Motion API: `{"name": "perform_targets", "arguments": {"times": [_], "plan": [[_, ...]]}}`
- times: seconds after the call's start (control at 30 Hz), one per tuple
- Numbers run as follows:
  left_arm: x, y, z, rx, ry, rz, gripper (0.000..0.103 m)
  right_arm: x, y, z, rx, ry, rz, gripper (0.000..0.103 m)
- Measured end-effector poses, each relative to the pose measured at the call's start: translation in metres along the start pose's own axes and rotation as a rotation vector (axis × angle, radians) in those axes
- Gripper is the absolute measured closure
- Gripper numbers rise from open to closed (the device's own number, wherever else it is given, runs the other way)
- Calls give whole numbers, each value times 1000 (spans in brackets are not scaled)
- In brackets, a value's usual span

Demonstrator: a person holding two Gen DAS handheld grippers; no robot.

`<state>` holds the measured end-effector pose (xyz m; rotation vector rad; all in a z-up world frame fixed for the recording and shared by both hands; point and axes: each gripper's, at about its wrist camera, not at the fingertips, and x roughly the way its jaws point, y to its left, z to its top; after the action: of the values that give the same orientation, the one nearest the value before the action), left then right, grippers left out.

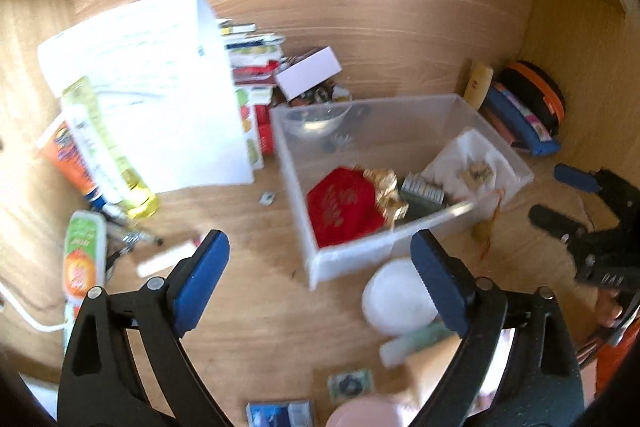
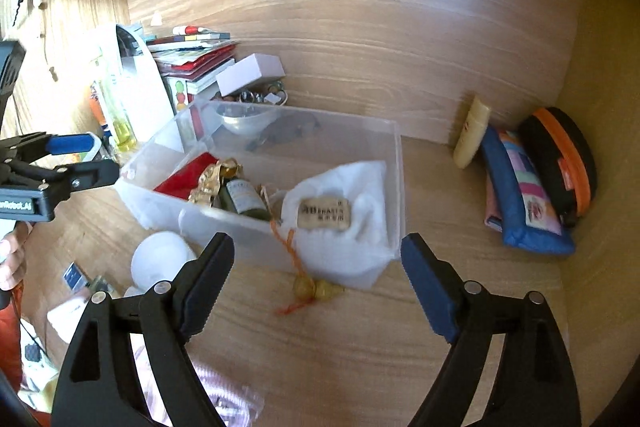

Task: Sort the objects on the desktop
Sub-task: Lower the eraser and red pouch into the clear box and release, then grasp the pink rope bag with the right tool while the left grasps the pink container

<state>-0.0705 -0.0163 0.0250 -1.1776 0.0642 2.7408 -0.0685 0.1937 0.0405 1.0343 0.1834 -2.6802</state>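
Surface point(image 2: 460, 307): wood, cluttered. Bin point(image 2: 394, 187): clear plastic, just ahead of both grippers; holds red pouch point(image 1: 344, 207), white cloth point(image 2: 360, 187), dark bottle point(image 2: 244, 201). White sheet point(image 1: 160, 99): ahead-left of left gripper point(image 1: 320, 271). Blue case point(image 2: 520, 203): ahead-right of right gripper point(image 2: 316, 267). White ball point(image 1: 394, 301): beside left gripper's right finger. Amber charm point(image 2: 316, 289): on the surface just ahead of right gripper, against the bin. Both grippers: spread wide, holding nothing.

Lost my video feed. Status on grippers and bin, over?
Left gripper open, empty. Right gripper open, empty. Clear bin holds red pouch, green bottle, white bag. Amber charm on desk before right gripper.
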Motion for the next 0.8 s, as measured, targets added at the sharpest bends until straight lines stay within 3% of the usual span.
{"name": "perform_targets", "arguments": {"times": [0.43, 0.8], "plan": [[-45, 1, -77, 9, 33, 54, 9, -49, 32, -59, 11, -9, 26, 19], [-54, -13, -122, -26, 70, -7, 9, -51, 68, -104, 31, 51, 21, 17]]}}
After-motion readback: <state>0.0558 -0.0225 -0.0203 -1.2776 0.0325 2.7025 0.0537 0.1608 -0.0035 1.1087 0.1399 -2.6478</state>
